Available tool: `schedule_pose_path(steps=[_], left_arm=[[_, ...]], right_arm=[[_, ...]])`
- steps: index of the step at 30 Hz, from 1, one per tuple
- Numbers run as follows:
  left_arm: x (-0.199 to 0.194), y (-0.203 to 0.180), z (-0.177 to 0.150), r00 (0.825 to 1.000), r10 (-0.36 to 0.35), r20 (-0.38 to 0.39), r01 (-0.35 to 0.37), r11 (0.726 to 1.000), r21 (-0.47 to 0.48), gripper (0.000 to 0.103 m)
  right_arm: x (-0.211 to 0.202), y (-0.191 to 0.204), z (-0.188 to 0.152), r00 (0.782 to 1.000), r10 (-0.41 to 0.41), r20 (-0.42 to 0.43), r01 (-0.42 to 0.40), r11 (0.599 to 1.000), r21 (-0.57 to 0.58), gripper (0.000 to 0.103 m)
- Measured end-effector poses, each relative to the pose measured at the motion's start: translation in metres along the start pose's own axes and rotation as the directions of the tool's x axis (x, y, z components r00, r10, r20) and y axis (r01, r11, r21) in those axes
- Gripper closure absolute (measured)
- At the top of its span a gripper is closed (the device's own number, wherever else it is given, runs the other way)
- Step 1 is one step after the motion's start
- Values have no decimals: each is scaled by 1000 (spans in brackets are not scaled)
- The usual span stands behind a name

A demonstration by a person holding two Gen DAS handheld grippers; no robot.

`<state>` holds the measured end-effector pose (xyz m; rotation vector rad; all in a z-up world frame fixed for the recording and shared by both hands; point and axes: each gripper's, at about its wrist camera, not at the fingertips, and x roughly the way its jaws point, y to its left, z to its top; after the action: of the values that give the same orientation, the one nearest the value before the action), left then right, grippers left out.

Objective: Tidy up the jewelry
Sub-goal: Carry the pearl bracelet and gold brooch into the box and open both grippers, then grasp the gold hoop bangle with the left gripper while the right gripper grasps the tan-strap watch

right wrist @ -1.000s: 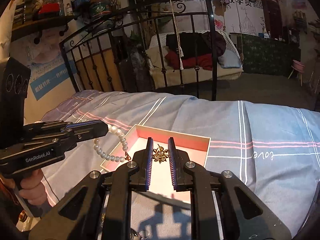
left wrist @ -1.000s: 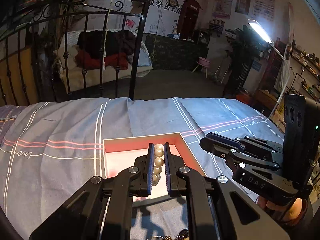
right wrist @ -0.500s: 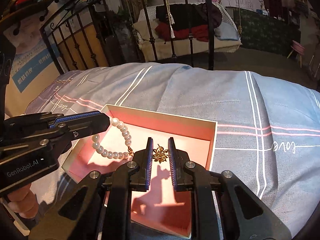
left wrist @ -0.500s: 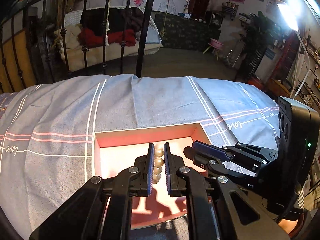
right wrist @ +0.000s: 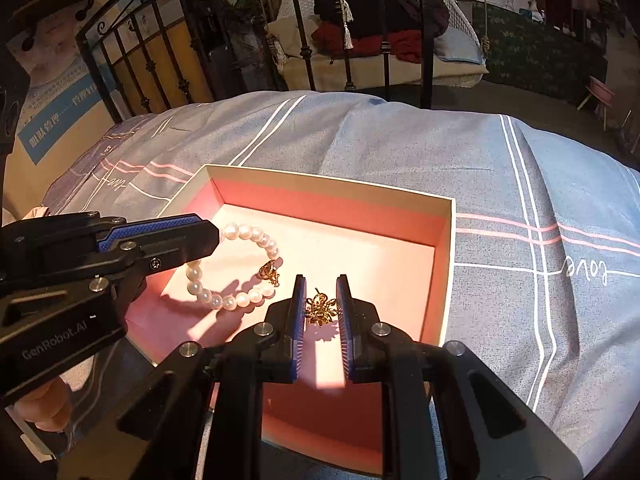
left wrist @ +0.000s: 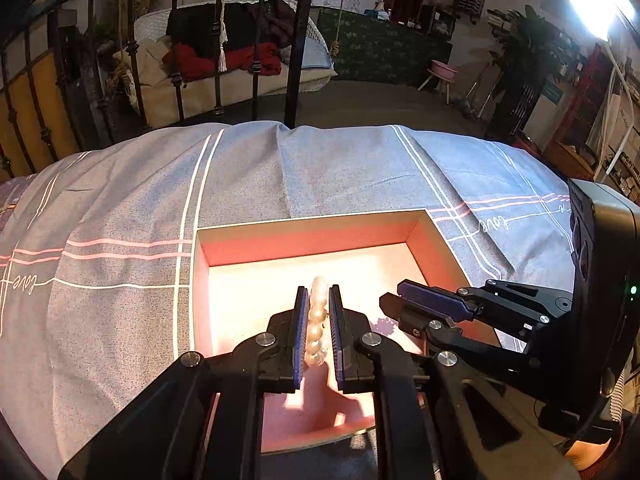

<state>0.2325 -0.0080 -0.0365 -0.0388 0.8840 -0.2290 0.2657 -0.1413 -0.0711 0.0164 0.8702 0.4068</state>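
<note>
A shallow open box with a pink inside (left wrist: pixel 304 236) (right wrist: pixel 448 240) lies on the bed. My left gripper (left wrist: pixel 318 304) (right wrist: pixel 208 236) is shut on a white pearl bracelet (left wrist: pixel 316 320) (right wrist: pixel 240 264) and holds it low inside the box's left half; its gold clasp (right wrist: pixel 270 271) hangs just above the floor of the box. My right gripper (right wrist: pixel 320 300) (left wrist: pixel 394 300) is shut on a small gold flower-shaped piece (right wrist: pixel 320 309), also low inside the box, to the right of the bracelet.
The box sits on a blue-grey bedspread (left wrist: pixel 120 240) (right wrist: pixel 520 184) with white and pink stripes. A black iron bed frame (left wrist: pixel 296 40) (right wrist: pixel 384 28) stands beyond the far edge. A bright lamp (left wrist: pixel 596 0) shines from the upper right.
Both grippers have moved forward and down into the box with their pieces. The bracelet now hangs close to the box floor.
</note>
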Motion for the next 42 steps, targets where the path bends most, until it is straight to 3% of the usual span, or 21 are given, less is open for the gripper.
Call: schedule_pose_path(steps=[1, 2, 3, 5, 12, 16, 19, 24, 28, 33, 36, 39, 42], left_arm=[[-2, 0, 1, 1000, 4, 5, -4, 1000, -4, 73], [-5, 1, 0, 1000, 10, 14, -9, 1000, -9, 66], [-10, 2, 0, 1000, 11, 27, -10, 1000, -15, 54], [-21, 2, -1, 999, 7, 51, -7, 1000, -16, 49], [-81, 8, -51, 992, -27, 126, 28, 1000, -6, 22], [-108, 16, -101, 991, -5, 133, 8, 1000, -22, 20], [-106, 18, -128, 997, -12, 71, 15, 999, -41, 20], [-90, 4, -149, 1000, -20, 13, 19, 999, 27, 20], [-74, -7, -151, 999, -29, -32, 31, 997, 73, 20], [-51, -11, -152, 996, 18, -90, -8, 995, 103, 22], [-47, -18, -156, 996, 52, -79, -39, 987, 155, 22], [-47, -14, -155, 996, 35, -79, -23, 989, 143, 22], [-47, -15, -153, 997, 22, -70, -11, 989, 149, 33]], right_arm=[[-2, 1, -1, 1000, 5, 5, -5, 1000, 0, 86], [-4, 1, -2, 1000, 3, 11, -3, 1000, 1, 77], [-8, 2, -2, 1000, 0, 18, 0, 1000, 2, 54], [-21, 5, -4, 998, -10, 56, 9, 1000, 4, 27], [-91, 18, -38, 987, 3, 162, 1, 1000, -21, 25], [-113, 15, -83, 989, -17, 149, 15, 1000, 13, 24], [-116, 7, -116, 994, 16, 104, -24, 997, 77, 24], [-108, 9, -153, 998, 49, 37, -52, 994, 101, 24], [-105, 18, -154, 999, 34, 30, -36, 997, 69, 24], [-101, 27, -151, 999, 29, 23, -30, 999, 30, 24], [-97, 33, -150, 1000, 24, 16, -24, 1000, 3, 24], [-95, 36, -147, 1000, 26, 13, -26, 1000, -8, 24], [-93, 38, -143, 999, 37, 18, -37, 999, -3, 24]])
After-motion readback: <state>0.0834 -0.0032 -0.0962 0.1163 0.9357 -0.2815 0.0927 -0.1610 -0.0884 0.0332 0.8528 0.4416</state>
